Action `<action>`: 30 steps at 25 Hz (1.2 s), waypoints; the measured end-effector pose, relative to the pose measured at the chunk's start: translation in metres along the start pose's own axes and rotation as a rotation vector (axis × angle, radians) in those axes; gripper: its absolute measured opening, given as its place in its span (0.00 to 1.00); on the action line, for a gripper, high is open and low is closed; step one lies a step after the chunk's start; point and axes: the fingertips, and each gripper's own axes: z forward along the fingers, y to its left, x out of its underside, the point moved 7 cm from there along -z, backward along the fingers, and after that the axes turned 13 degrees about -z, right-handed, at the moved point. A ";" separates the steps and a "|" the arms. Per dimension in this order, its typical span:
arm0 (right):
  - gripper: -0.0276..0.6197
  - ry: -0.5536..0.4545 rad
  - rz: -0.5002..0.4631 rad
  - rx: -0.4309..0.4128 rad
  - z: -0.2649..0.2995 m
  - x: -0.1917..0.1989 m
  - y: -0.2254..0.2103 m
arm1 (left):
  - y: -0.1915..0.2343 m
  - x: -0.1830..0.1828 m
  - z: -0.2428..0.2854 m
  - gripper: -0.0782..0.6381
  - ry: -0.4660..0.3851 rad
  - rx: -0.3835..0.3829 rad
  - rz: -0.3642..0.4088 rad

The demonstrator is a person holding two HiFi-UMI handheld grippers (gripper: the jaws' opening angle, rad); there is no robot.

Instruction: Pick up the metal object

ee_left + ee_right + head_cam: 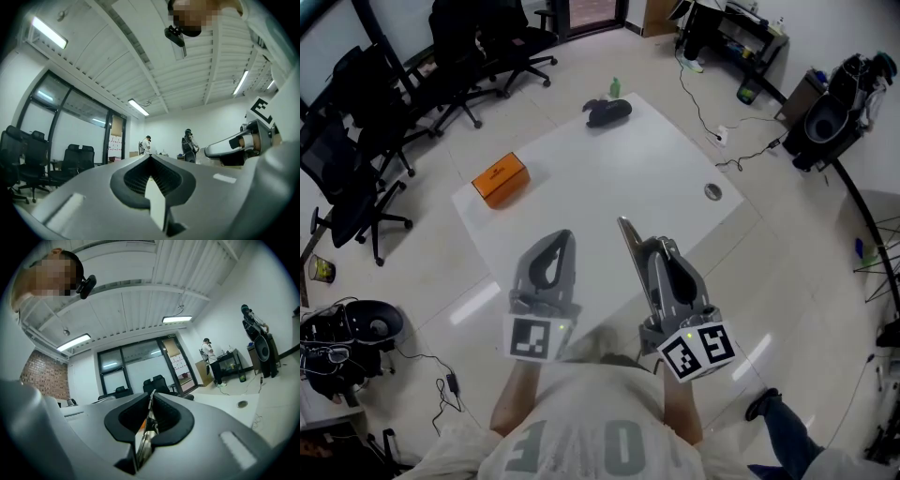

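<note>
My right gripper [661, 246] is shut on a thin flat metal object [629, 240], raised above the near edge of the white table [628, 178]. The strip pokes out past the fingertips towards the table's middle. In the right gripper view the metal object [148, 420] stands edge-on, clamped between the black pads of the right gripper [152, 395]. My left gripper [563, 235] hangs beside it on the left, shut, with nothing in it. The left gripper view shows the left gripper [151, 157] with its tips meeting, pointed out across the room.
An orange box [501, 179] lies at the table's left. A black object [607, 112] and a small green item [615, 87] sit at the far edge. A round cable grommet [712, 192] is at the right. Black office chairs [356, 141] crowd the floor on the left.
</note>
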 end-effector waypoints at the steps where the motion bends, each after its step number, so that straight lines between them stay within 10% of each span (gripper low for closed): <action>1: 0.11 0.002 -0.006 0.007 -0.002 0.001 0.003 | 0.000 0.000 -0.002 0.11 -0.001 0.009 -0.009; 16: 0.11 -0.038 -0.031 0.095 -0.078 0.002 0.055 | 0.015 -0.015 -0.095 0.11 -0.018 -0.002 -0.014; 30: 0.11 -0.119 0.028 0.083 -0.240 0.021 0.148 | -0.072 -0.024 -0.268 0.11 -0.029 0.034 0.039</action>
